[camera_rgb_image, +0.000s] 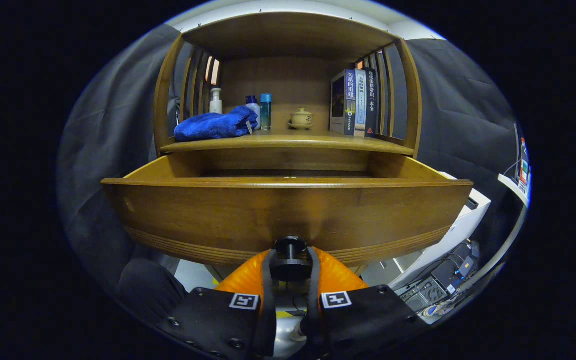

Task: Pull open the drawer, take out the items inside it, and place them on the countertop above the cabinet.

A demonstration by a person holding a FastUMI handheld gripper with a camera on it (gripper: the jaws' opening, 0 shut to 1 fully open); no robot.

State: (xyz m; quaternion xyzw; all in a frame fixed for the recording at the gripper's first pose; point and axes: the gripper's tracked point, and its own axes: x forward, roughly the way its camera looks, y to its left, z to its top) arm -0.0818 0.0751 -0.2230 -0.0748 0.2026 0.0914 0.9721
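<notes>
The wooden drawer (pixel 288 212) stands pulled out from the cabinet, its front panel close before me. Its dark round knob (pixel 290 257) sits low on the panel, and my gripper (pixel 290 265) is shut on it, one finger at each side. The drawer's inside is hidden behind the front panel. Above the drawer lies the countertop (pixel 288 142), a shelf inside a curved wooden frame. On it rest a folded blue towel (pixel 215 126), a white pump bottle (pixel 216 101), two small bottles (pixel 259 111), a small ceramic pot (pixel 301 119) and three upright books (pixel 354 102).
Black cloth hangs on both sides of the cabinet. To the right, below the drawer, stand a white box (pixel 460 227) and dark equipment with cables (pixel 443 280) on the floor. A white ledge (pixel 515 187) runs along the far right.
</notes>
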